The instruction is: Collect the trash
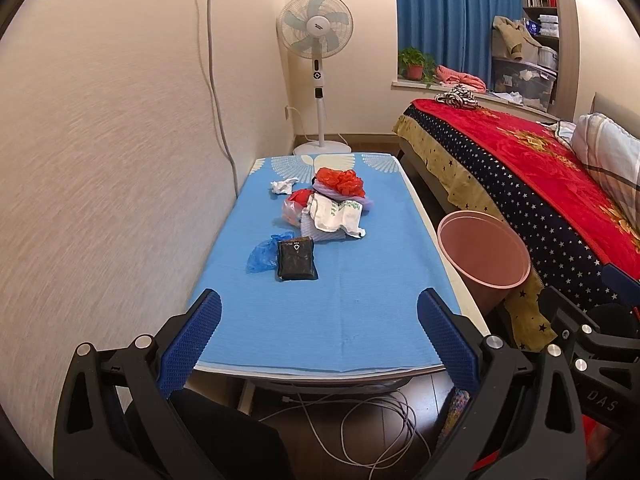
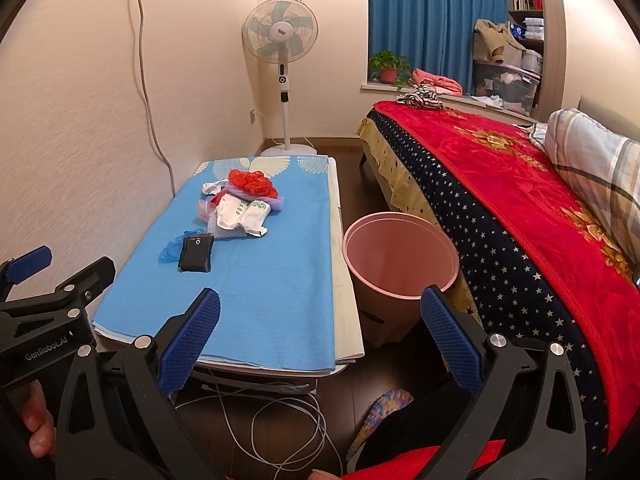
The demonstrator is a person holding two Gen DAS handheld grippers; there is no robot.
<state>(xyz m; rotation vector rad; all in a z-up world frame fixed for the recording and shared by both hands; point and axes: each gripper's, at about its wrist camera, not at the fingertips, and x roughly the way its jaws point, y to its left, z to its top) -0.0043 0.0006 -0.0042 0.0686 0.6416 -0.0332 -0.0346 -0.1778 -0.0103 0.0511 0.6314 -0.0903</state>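
Both jaws stand spread wide and hold nothing. Left gripper (image 1: 319, 332) hangs over the near end of the table (image 1: 340, 320), its blue pads framing bare blue cloth. Right gripper (image 2: 320, 332) sits further right, one pad over the table's near corner, the other in front of the pink bin (image 2: 400, 256).

Some things are hard to read. The trash pile (image 1: 334, 204) is a tangle of red plastic, white printed wrapping and pale bags; where one piece ends and the next begins cannot be told. A blue plastic bag (image 1: 262, 254) is partly covered by a black packet (image 1: 296, 260) lying against it. A crumpled white tissue (image 1: 283, 186) lies alone, just left of the pile. The bin's base is hidden behind the table edge in the left view. Cables (image 2: 256, 428) on the floor run under the table and out of sight.

All the trash lies on the table ahead of the jaws, well apart from them, the black packet nearest. The bin stands on the floor between table and bed (image 2: 520, 184).
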